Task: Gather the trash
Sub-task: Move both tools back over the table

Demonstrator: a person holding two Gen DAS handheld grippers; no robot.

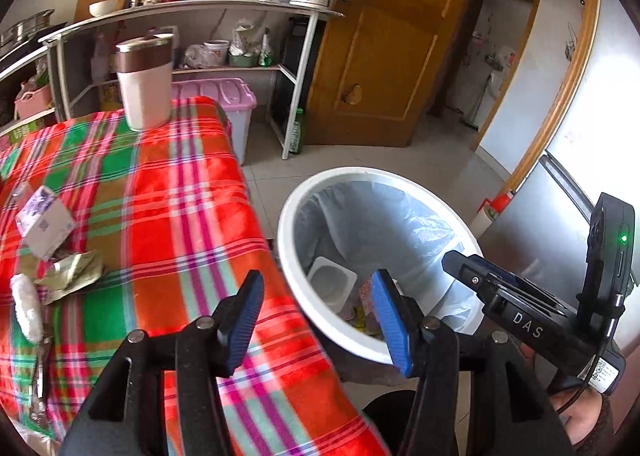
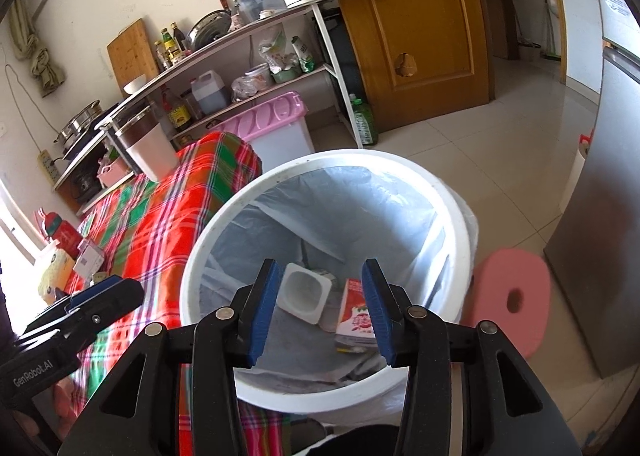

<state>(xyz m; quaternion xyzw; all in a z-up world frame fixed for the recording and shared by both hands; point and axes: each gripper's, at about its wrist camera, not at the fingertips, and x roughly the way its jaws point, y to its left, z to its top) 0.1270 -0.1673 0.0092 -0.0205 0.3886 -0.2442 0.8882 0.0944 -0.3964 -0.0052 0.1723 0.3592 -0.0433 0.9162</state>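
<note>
So both grippers are empty with jaws spread: the right gripper hangs over the bin in the middle of its frame, and the left gripper sits low center, straddling the table edge and the bin rim. Task looks partway done. A white tub and a red carton already lie at the bottom of the bin. Still on the table at the left edge of the left view: a small box, a crumpled wrapper, and what might be a tissue wad, though it's blurry.
</note>
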